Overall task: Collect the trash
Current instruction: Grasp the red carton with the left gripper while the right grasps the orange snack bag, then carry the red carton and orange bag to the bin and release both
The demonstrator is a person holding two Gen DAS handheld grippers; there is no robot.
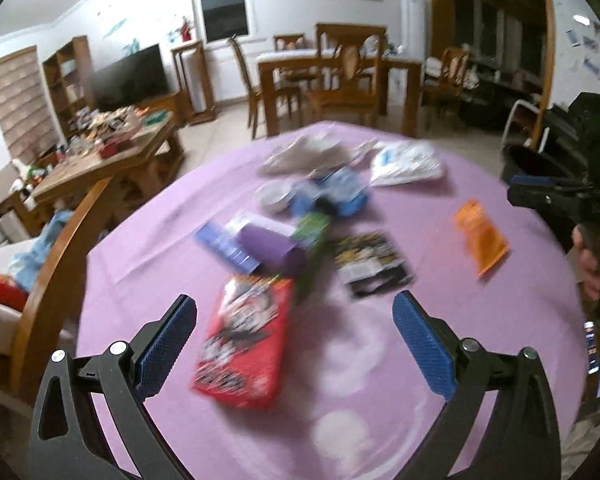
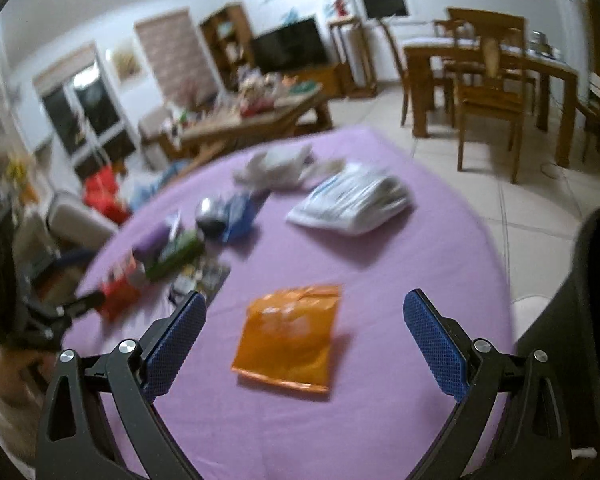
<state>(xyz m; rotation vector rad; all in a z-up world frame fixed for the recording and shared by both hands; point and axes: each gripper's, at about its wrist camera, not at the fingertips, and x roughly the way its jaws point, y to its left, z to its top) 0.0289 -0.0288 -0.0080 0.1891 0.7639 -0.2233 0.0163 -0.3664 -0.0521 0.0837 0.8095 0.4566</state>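
Trash lies scattered on a round table with a purple cloth (image 1: 148, 248). My left gripper (image 1: 296, 322) is open and empty above a red snack packet (image 1: 246, 340). Behind the packet lie a purple roll (image 1: 270, 248), a green wrapper (image 1: 312, 232), a black packet (image 1: 370, 260) and an orange packet (image 1: 480, 236). My right gripper (image 2: 304, 316) is open and empty over the orange packet (image 2: 290, 336). A white plastic bag (image 2: 352, 198) lies further back. The right gripper also shows at the right edge of the left wrist view (image 1: 540, 194).
A dark bin (image 2: 592, 300) stands right of the table. A wooden chair (image 1: 48, 272) stands at the table's left. Behind are a cluttered coffee table (image 1: 100, 152), a dining set (image 1: 340, 76) and a TV (image 1: 130, 76).
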